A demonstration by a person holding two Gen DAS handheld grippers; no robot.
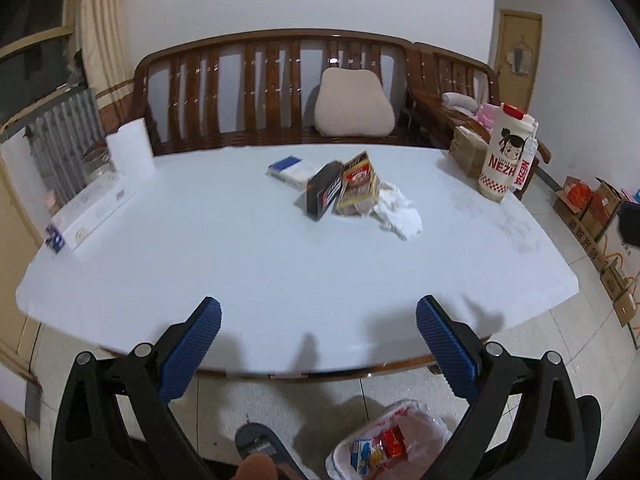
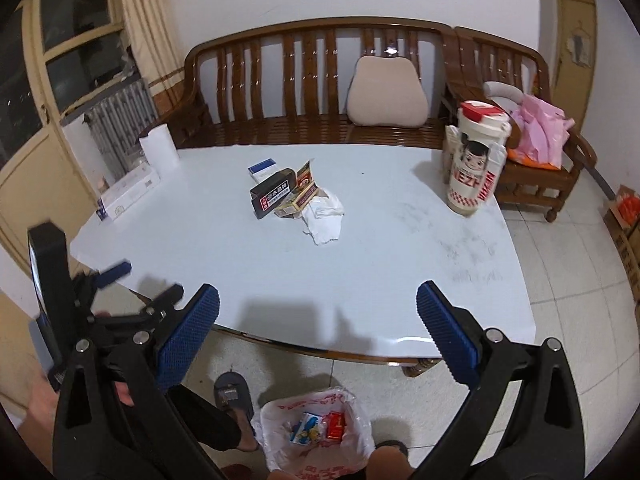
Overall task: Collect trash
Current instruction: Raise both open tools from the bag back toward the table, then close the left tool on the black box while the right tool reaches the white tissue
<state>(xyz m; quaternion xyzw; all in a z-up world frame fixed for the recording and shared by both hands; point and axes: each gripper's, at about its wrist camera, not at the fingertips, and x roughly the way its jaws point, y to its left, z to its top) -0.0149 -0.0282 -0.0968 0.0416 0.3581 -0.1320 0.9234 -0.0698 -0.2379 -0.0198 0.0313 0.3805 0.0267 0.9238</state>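
Left gripper (image 1: 318, 316), right gripper (image 2: 318, 304): fingers spread wide, empty, near table edge (image 2: 360, 354). Crumpled tissue (image 2: 324, 220), black box (image 2: 270, 196) mid-table. Bin bag (image 2: 320, 432) on floor below.

Wooden bench (image 1: 272, 92), seemingly tiled floor (image 2: 568, 280)

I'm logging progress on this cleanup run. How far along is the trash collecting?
Partly done: the lined bin on the floor already holds a few wrappers. Nothing is in hand; the left gripper and right gripper are both open and empty, near the table edge. Left on the table: the black box, the red-gold carton, the crumpled tissue, maybe the blue-white pack.
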